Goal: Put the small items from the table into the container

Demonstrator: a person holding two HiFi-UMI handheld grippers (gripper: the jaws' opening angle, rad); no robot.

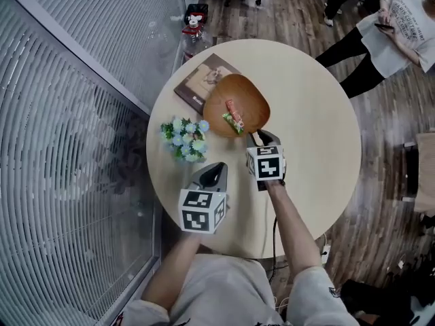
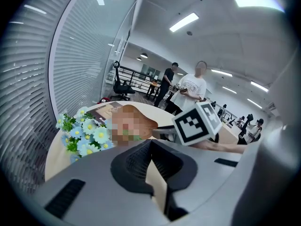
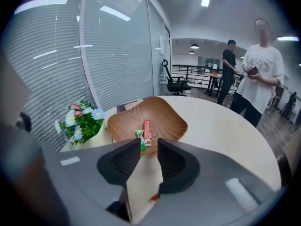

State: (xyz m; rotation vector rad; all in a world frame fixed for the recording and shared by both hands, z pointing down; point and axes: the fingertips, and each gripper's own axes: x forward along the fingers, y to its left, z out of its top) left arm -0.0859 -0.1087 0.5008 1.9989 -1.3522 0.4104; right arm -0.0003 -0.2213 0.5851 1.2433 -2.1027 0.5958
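Small items (image 1: 234,119) lie in the wooden bowl (image 1: 255,95); none shows loose on the table (image 1: 319,148). Right gripper (image 3: 149,143) stands slightly spread and empty, left gripper (image 2: 151,143) pressed together and empty.

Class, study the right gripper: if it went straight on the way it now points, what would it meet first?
Probably the near rim of the wooden bowl, directly ahead of the right gripper; the red packet lies just beyond it. Depth is uncertain.
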